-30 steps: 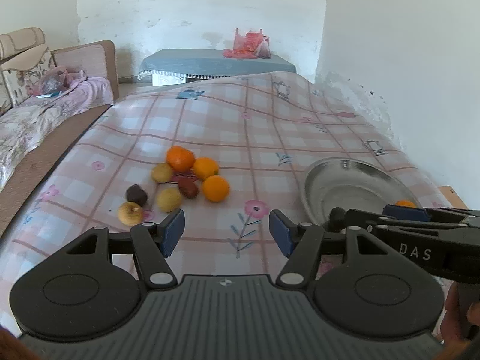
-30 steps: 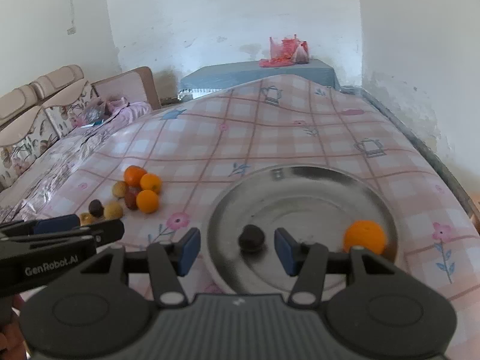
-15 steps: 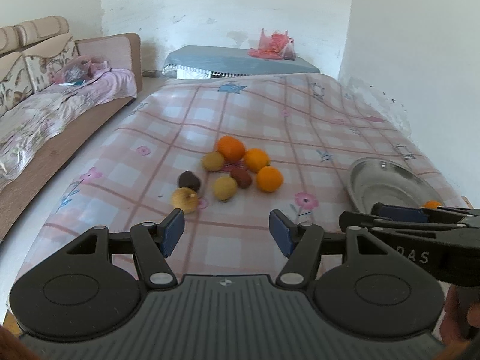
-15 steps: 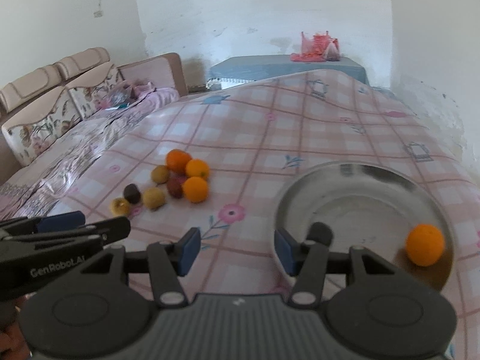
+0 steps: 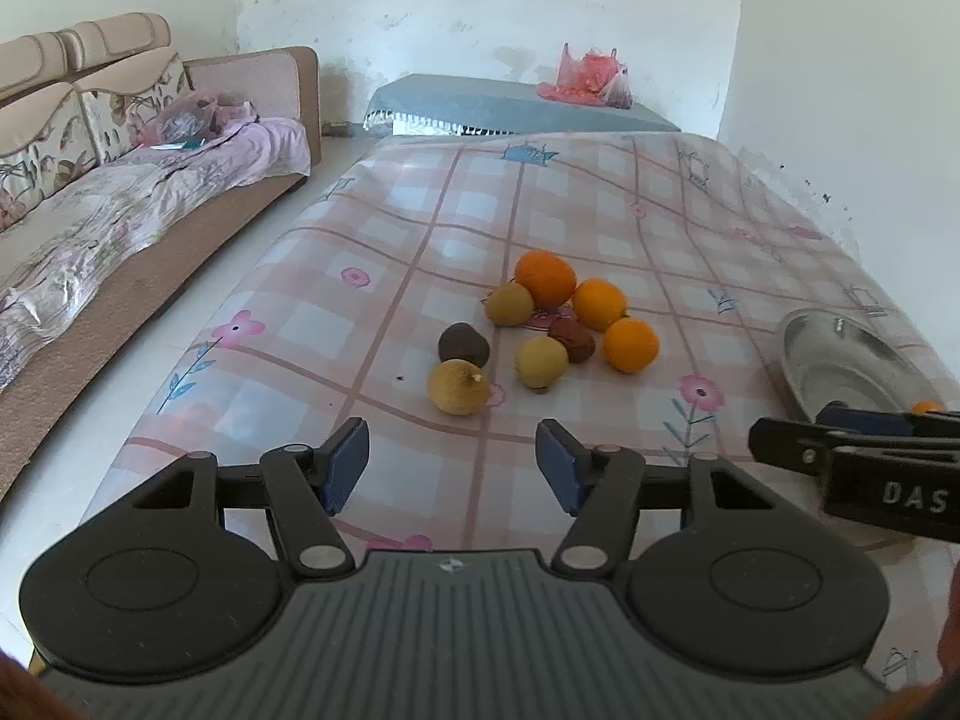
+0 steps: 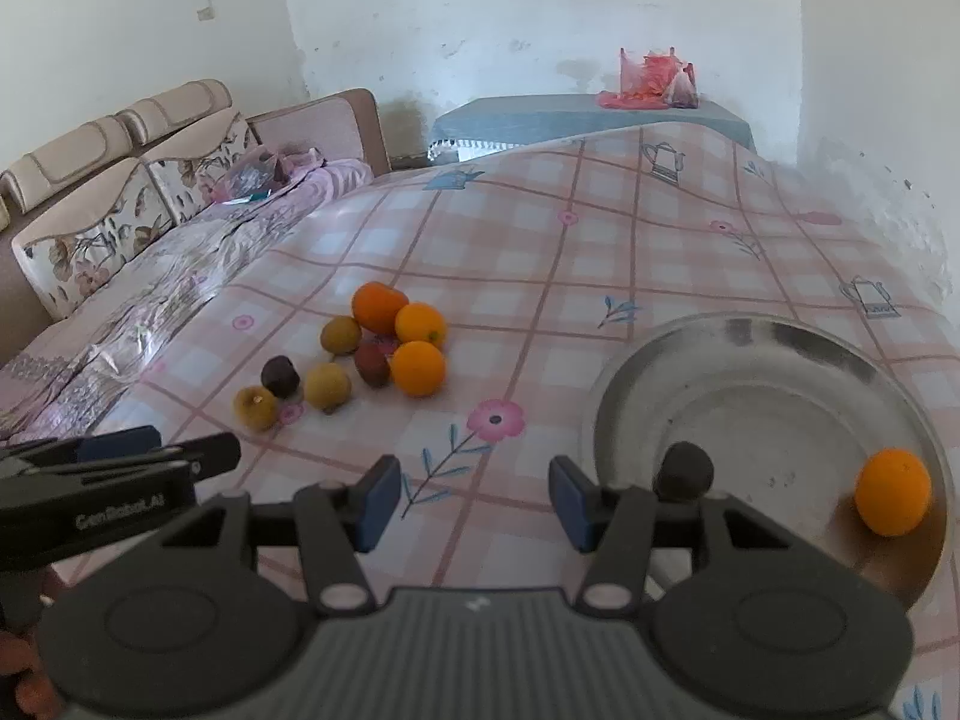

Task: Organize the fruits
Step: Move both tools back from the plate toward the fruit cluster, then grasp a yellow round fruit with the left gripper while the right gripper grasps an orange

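Orange and tan skins mark your target: the fruit pile [image 5: 540, 324] sits mid-worktop on the pink checked cloth [image 5: 420, 240], three oranges on its far and right side, the yellow-brown and dark fruits nearer and to the left. The nearest one, a yellow-brown fruit [image 5: 457, 387], lies just beyond your left claw [image 5: 453, 467], with a dark fruit [image 5: 463, 344] touching it behind. To the right, well apart from the pile, the metal bowl [image 6: 762, 348] already holds one orange [image 6: 892, 491] and a dark fruit [image 6: 684, 471].

Your left claw is open and empty; its jaws have just closed a little, with nothing between them. Your right claw [image 6: 468, 495] is also parted and empty, hanging over the cloth just left of the bowl's near rim.

The step in hand looks like the next pick from the pile. Take the near yellow-brown fruit first: it stands free on three sides. Centre it between the pads before closing, and come in low so you don't nudge the dark fruit behind it and set the round ones rolling. Squeeze gently; the skin probably bruises.
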Demonstrator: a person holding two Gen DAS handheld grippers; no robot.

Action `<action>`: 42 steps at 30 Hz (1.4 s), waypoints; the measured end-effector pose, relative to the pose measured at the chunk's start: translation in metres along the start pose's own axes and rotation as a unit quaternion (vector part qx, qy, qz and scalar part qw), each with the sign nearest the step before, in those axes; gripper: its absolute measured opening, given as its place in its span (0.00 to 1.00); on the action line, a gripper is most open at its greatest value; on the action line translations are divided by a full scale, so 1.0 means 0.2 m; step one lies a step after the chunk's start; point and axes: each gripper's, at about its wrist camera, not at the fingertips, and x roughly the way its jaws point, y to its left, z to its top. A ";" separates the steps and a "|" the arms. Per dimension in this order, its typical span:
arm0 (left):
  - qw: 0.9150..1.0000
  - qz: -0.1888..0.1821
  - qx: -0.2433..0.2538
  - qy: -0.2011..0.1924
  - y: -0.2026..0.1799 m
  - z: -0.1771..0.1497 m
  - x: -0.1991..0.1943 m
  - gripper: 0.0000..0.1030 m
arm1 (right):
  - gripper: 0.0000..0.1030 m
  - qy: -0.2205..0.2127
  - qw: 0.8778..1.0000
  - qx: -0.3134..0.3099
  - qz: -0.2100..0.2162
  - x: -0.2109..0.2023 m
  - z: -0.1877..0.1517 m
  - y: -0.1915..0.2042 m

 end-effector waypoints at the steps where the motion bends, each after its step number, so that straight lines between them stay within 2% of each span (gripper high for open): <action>1: 1.000 0.001 0.001 -0.001 0.00 0.00 0.00 0.71 | 0.52 0.000 1.000 -0.001 0.000 0.00 0.00 0.00; 20: 1.000 -0.003 0.017 0.010 0.06 0.04 0.16 0.61 | 0.53 0.018 1.000 0.000 0.014 0.17 0.06 0.03; 24: 1.000 -0.004 0.020 0.009 0.07 0.04 0.17 0.60 | 0.56 0.018 1.000 -0.007 0.018 0.22 0.07 0.04; 27: 1.000 -0.005 0.024 0.006 0.07 0.04 0.18 0.49 | 0.58 0.017 1.000 -0.006 0.022 0.25 0.08 0.04; 29: 0.999 -0.006 0.030 0.007 0.06 0.04 0.19 0.36 | 0.59 0.018 1.000 -0.007 0.024 0.28 0.08 0.05; 31: 0.999 -0.010 0.032 0.007 0.06 0.04 0.20 0.30 | 0.59 0.019 0.999 -0.011 0.028 0.31 0.09 0.06; 42: 1.000 -0.017 0.023 0.001 0.07 0.05 0.22 0.30 | 0.58 0.014 0.999 -0.024 0.023 0.44 0.16 0.10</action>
